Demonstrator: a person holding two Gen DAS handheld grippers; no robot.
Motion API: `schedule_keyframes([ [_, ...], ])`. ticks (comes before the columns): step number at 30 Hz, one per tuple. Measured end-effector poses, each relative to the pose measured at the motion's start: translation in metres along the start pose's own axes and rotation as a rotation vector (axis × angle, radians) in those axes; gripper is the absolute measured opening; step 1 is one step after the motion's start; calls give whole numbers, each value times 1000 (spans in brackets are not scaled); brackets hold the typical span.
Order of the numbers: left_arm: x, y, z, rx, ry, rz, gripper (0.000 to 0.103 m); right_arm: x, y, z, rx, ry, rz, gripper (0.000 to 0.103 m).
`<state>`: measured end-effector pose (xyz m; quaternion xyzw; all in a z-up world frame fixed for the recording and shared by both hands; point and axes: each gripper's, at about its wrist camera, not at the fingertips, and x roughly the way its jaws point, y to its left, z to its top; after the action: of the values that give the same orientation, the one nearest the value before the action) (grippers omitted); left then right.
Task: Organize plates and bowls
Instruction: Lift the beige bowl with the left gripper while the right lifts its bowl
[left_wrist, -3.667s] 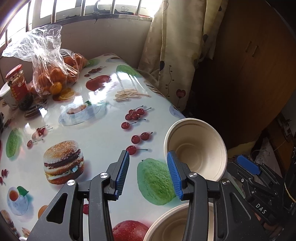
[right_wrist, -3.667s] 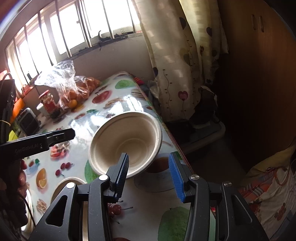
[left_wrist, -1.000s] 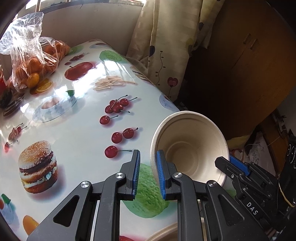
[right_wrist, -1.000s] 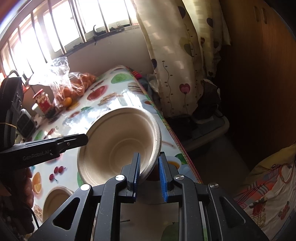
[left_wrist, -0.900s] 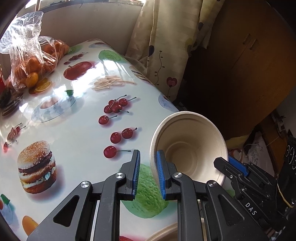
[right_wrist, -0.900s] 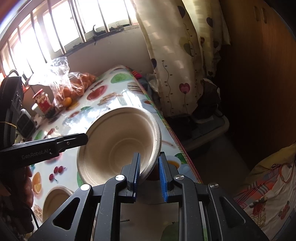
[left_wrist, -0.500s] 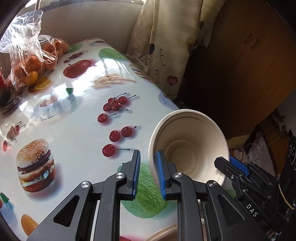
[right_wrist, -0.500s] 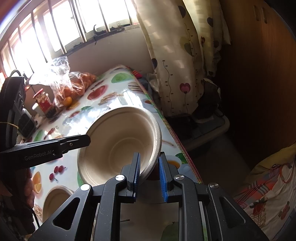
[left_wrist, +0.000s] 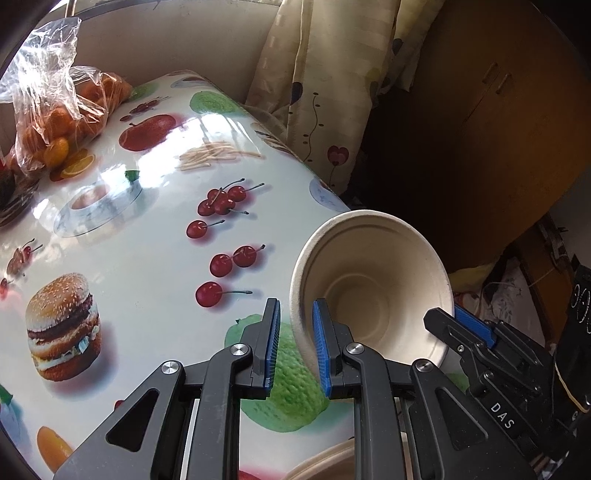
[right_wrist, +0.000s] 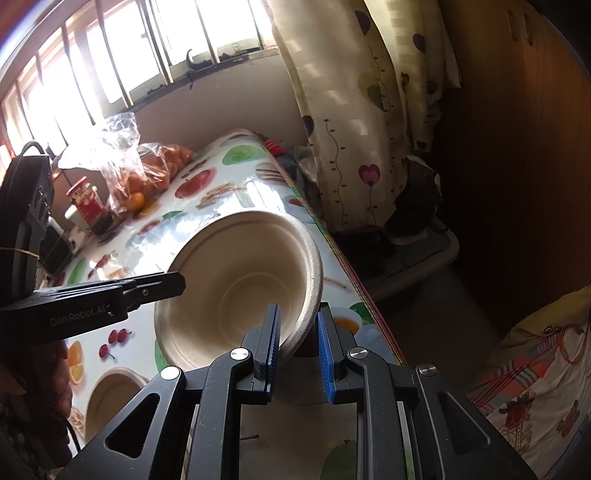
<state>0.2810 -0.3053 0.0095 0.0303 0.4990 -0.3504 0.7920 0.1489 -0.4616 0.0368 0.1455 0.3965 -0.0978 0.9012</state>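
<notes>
The bowl (left_wrist: 373, 291) hangs tilted above the right edge of the table (left_wrist: 147, 258), its mouth toward both cameras. The left gripper (left_wrist: 295, 347) pinches its left rim; the right gripper (right_wrist: 298, 341) pinches the opposite rim. A second bowl (right_wrist: 110, 398) rests on the cloth below. A bag of oranges (left_wrist: 55, 110) and a jar (right_wrist: 86, 205) sit by the window (right_wrist: 110, 55).

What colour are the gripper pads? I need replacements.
Blue, ribbed pads on black fingers; clearest in the left wrist view.
</notes>
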Motion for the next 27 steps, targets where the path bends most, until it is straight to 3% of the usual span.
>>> schedule_keyframes([
  [6,-2,2,-1,18,-7,23,26,-1,1,-1,2,-3,3,19],
  [14,3,1,-1,15,0,-5,26,0,-1,-1,2,-1,8,19],
  [21,3,-5,-2,27,-3,-3,11,0,-1,-1,5,1,11,19],
  [27,3,-6,-2,27,-3,6,10,-1,-1,-1,4,1,8,19],
])
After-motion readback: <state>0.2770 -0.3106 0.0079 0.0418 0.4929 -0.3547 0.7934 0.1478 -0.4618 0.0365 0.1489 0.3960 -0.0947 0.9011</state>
